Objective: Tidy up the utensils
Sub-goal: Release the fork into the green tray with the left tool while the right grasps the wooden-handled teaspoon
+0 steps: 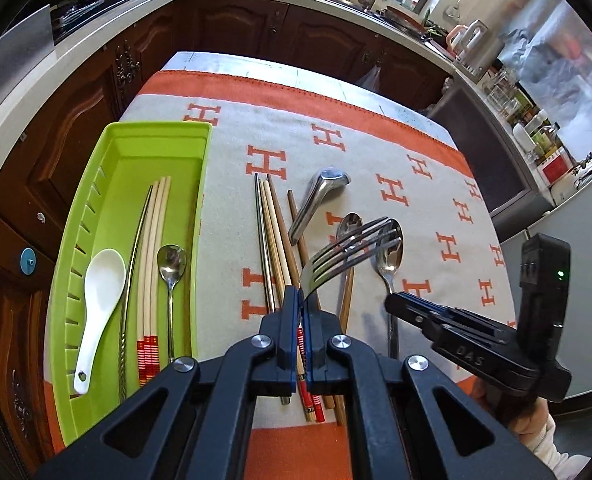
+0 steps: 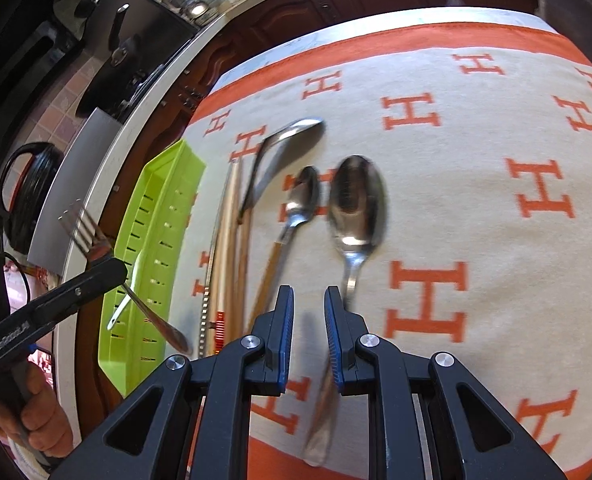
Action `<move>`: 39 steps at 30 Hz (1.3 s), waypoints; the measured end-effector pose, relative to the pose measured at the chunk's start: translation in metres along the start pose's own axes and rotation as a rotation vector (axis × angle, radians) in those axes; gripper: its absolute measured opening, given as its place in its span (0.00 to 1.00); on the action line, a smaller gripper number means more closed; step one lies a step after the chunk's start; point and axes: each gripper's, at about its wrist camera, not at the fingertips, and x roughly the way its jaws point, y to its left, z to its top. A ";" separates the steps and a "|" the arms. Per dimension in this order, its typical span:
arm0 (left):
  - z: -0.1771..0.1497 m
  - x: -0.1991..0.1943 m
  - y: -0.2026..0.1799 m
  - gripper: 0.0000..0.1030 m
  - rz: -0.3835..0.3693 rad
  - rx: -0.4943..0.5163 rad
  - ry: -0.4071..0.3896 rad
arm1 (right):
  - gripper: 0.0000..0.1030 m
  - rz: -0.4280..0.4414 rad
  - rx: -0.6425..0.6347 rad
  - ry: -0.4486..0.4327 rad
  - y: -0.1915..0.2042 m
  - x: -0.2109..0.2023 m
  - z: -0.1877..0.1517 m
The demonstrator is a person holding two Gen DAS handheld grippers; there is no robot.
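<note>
Kitchen table, cloth [image 1: 376, 148] cream with orange border and orange H letters; items listed left to right.

Green tray [image 1: 95, 184]: at the table's left edge, long side running away from the camera. Inside it lie a white ceramic spoon [image 1: 97, 292], a twisted-handle metal chopstick [image 1: 129, 280], a set of pale chopsticks [image 1: 153, 264] with red-banded ends, and a small metal spoon [image 1: 171, 268], all lying lengthwise.

Loose chopsticks [image 1: 273, 248]: on the cloth just right of the tray, a mixed bundle of metal, pale and brown sticks, roughly parallel to the tray.

Left gripper [image 1: 300, 300]: jaws fully closed on the neck of a fork [image 1: 348, 246]. The fork is clear of the cloth, tines up and angled right; in the right wrist view its handle slants down over the tray.

Soup spoon [image 1: 320, 200]: metal, deep bowl at the far end, handle resting across the brown chopsticks.

Wood-handled spoon [image 1: 348, 232]: on the cloth, bowl partly behind the fork tines.

Large spoon [image 2: 358, 208]: metal, on the cloth, bowl away from the camera, rightmost of the utensils.

Right gripper [image 2: 310, 308]: jaws a narrow way apart, low over the large spoon's handle, which runs under the right-hand finger. Blur hides whether the pads touch it; no firm hold shows.

A hand [image 2: 35, 412] grips the left tool's handle at the lower left of the right wrist view.
</note>
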 end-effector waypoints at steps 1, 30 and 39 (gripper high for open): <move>-0.001 -0.003 0.001 0.00 -0.003 -0.001 -0.004 | 0.16 0.004 -0.003 0.003 0.003 0.003 0.001; -0.014 -0.103 0.082 0.00 0.068 -0.080 -0.121 | 0.06 -0.207 -0.094 -0.048 0.058 0.061 0.015; -0.016 -0.036 0.111 0.11 0.113 -0.142 -0.029 | 0.06 -0.120 0.006 -0.071 0.045 0.031 0.015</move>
